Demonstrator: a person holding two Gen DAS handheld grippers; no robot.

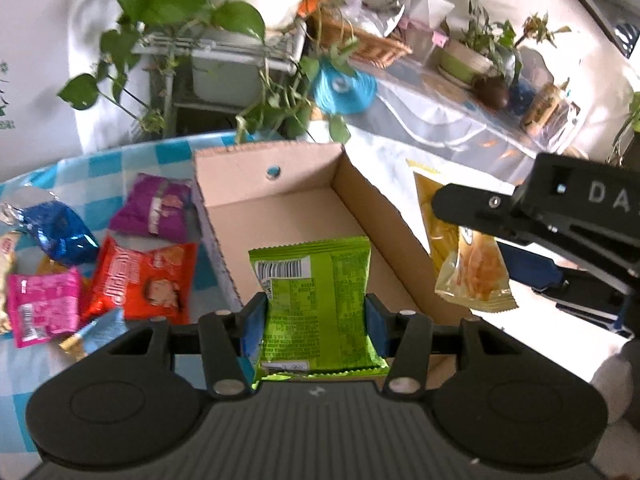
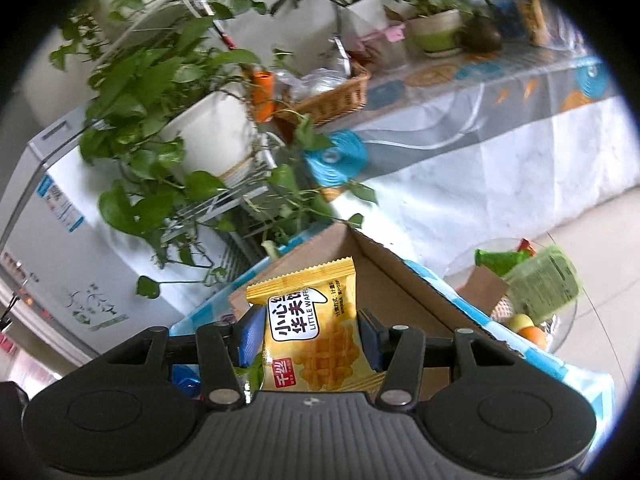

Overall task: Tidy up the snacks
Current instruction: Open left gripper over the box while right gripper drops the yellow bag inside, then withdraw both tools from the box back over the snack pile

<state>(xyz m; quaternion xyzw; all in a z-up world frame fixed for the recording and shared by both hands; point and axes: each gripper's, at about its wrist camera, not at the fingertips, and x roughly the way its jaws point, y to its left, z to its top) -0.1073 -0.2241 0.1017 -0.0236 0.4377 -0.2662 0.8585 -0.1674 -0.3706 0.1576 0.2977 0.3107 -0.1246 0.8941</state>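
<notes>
right tool (image 2: 311, 334) clamping yellow waffle packet (image 2: 310, 320) (upright), above cardboard box (image 2: 404, 292)

Background, non-task items. Trailing pothos (image 1: 168, 8) in white pot (image 2: 212, 136) on white wire rack (image 1: 224, 50). Wicker basket (image 2: 336, 98) at near end of side table (image 2: 480, 148); orange object (image 2: 262, 96) just beside it. Green-banded pot (image 2: 438, 30) and brown round object (image 2: 482, 34) further along that table's top. White appliance (image 2: 60, 248) behind the rack.
</notes>
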